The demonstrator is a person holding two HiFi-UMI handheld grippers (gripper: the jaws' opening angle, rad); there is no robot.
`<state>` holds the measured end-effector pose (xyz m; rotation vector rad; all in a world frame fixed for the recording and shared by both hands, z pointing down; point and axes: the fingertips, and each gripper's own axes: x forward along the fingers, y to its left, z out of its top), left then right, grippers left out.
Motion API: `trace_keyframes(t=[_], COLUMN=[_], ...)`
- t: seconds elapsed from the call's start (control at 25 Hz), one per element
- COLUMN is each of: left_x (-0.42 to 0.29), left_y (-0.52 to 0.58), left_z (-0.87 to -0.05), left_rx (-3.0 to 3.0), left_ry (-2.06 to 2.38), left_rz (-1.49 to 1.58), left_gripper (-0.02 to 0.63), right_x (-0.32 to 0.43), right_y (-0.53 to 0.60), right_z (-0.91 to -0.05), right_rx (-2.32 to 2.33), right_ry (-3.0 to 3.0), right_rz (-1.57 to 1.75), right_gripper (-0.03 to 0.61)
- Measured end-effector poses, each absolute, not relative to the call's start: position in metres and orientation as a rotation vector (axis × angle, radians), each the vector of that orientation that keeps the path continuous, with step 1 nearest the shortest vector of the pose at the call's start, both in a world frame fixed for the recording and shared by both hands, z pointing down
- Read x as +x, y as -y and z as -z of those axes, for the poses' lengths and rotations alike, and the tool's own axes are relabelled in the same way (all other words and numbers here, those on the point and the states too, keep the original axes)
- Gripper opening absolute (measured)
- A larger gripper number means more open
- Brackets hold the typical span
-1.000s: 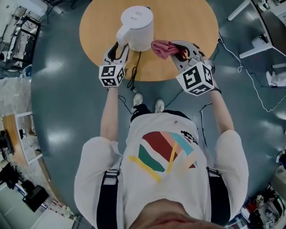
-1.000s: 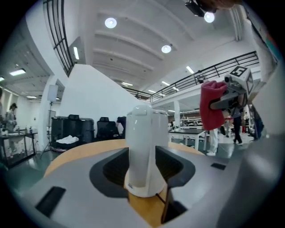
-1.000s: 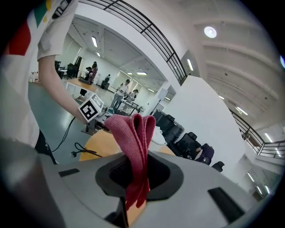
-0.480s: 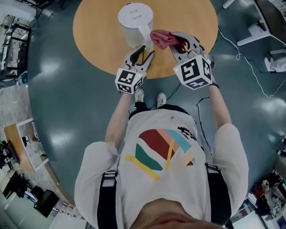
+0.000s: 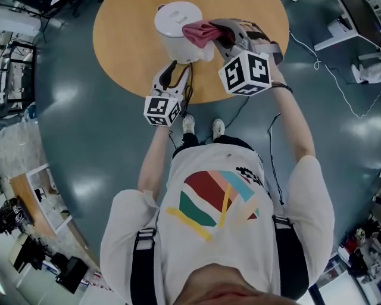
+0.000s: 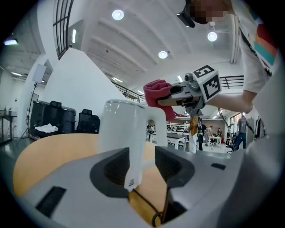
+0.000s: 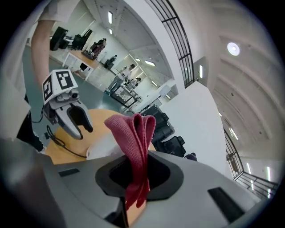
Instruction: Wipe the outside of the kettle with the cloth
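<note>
The room is wide: grey floor (image 5: pixel 71 119) all round, benches and stands well apart, nothing crowding either arm. The round wooden table (image 5: pixel 125 36) has bare surface left of and beyond the kettle (image 5: pixel 172 18), which stands upright near the table's near edge, lid on top, handle turned toward the person's right.

The right tool (image 5: pixel 221 33) is the nearer one. It comes in from the kettle's right at lid height, and the kettle wall lies just ahead of and below its tips. Its jaws are pressed together on the cloth (image 5: pixel 199 31), whose folded end sticks out past the tips and sits against, or just over, the kettle's upper rim. Which of the two cannot be told.

The left tool (image 5: pixel 172 67) hangs low at the kettle's near side, by the cord (image 5: pixel 188 89), with its jaws spread and empty. The kettle's foot shows through the gap. The wipe likely runs down and round the wall.
</note>
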<state>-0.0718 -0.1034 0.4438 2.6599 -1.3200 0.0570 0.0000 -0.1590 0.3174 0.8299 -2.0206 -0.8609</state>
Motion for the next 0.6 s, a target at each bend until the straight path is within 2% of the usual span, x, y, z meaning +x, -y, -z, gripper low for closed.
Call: trace_keyframes(t=[0.6], left_x=[-0.099], left_y=[0.087], left_z=[-0.46], left_rx=[2.591], left_ry=[1.368], left_rz=[-0.137], left_gripper=[0.222], right_x=[0.017], right_y=[0.107], right_z=[-0.379], right_rx=[0.796], right_ry=[1.907], right_rz=[0.866], right_gripper=[0.048])
